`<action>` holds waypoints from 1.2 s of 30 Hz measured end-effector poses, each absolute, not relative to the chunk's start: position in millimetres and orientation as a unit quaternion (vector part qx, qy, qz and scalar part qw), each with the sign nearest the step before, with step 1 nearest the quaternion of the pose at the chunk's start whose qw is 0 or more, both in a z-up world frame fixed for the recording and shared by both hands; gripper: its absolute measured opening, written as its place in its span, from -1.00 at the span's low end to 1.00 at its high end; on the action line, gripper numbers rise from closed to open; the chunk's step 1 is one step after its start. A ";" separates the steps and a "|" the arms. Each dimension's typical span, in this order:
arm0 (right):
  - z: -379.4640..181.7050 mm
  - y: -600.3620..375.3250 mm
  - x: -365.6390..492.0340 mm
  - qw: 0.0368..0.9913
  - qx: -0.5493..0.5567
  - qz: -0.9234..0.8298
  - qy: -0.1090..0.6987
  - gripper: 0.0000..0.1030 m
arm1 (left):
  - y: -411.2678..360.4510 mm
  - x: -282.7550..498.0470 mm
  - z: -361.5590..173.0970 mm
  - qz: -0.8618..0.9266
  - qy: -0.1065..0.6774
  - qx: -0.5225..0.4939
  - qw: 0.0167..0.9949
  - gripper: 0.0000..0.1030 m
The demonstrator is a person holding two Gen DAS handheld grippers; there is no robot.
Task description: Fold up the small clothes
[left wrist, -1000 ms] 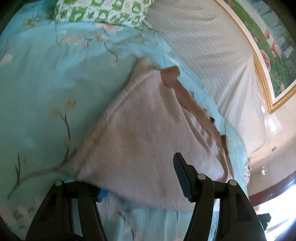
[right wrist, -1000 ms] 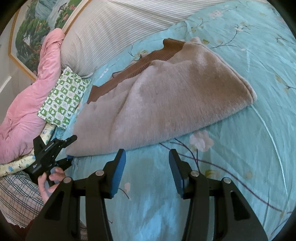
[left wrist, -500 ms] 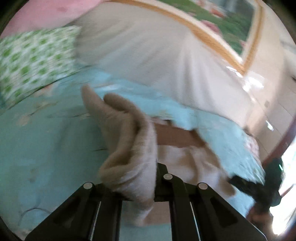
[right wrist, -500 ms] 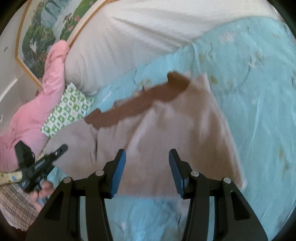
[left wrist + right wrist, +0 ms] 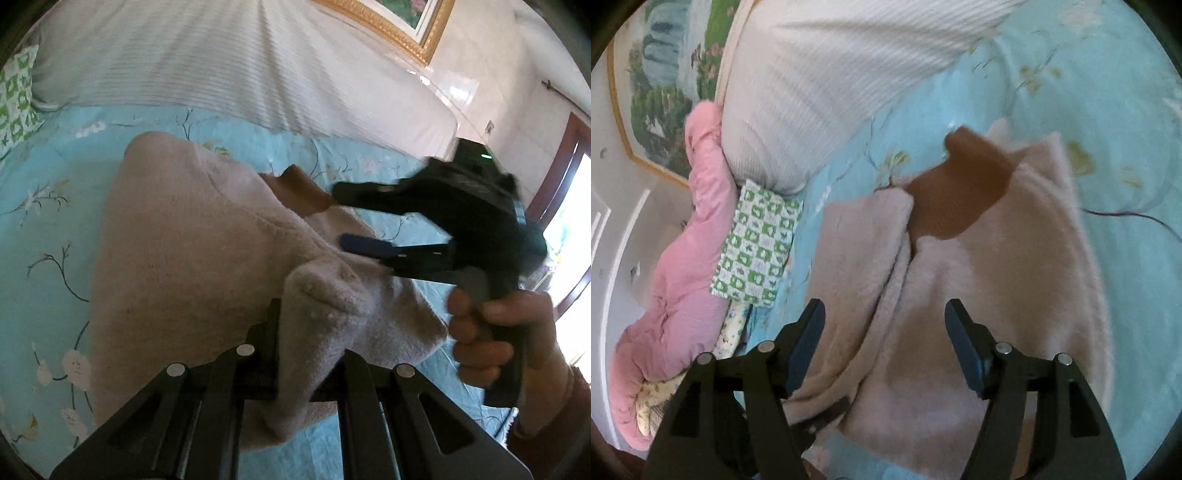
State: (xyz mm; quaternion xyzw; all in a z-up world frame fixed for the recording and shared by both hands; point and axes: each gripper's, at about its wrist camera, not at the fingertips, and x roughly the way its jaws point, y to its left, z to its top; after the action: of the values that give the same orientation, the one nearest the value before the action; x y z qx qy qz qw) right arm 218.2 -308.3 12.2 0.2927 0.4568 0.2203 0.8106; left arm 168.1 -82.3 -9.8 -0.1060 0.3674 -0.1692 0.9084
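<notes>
**First fold under way, garment half doubled over**

The small beige sweater point(image 5: 177, 266) lies on the blue flowered bedspread point(image 5: 44, 192), and the fold is only partly made. The left gripper point(image 5: 306, 354) is pinched on a corner of the sweater, with a thick bunch of cloth standing up between its fingers and draped over them. That corner is lifted and carried across the rest of the garment, and in the right wrist view a flap of beige cloth lies over the body of the sweater beside the brown collar point(image 5: 960, 188).

The right gripper point(image 5: 886, 347) hovers over the middle of the sweater with its fingers spread wide and nothing between them. In the left wrist view it reaches in from the side, close above the cloth near the collar.

By the look of it, the carried corner is not yet laid down and flattened, and further folds are probably needed before the sweater is a neat small packet.

Around the work lie a white ribbed bolster point(image 5: 827, 85) along the head of the bed, a green checked pillow point(image 5: 757, 243) and a pink quilt point(image 5: 683, 266), all clear of the sweater. A framed picture point(image 5: 665, 92) hangs behind. The main obstacle is the right gripper itself, which sits in the path of the corner being carried across.
</notes>
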 end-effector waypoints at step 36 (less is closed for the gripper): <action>23.3 -356.3 235.1 0.864 0.141 0.179 0.450 -0.70 | -197.9 184.2 -27.2 -0.234 0.393 -0.054 0.888 -0.74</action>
State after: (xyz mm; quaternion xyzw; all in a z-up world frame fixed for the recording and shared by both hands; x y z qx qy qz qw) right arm 235.1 -356.3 23.3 0.1415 0.4498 0.1790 0.8635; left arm 184.2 -197.9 -27.2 -0.0539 0.3932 -0.2340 0.8876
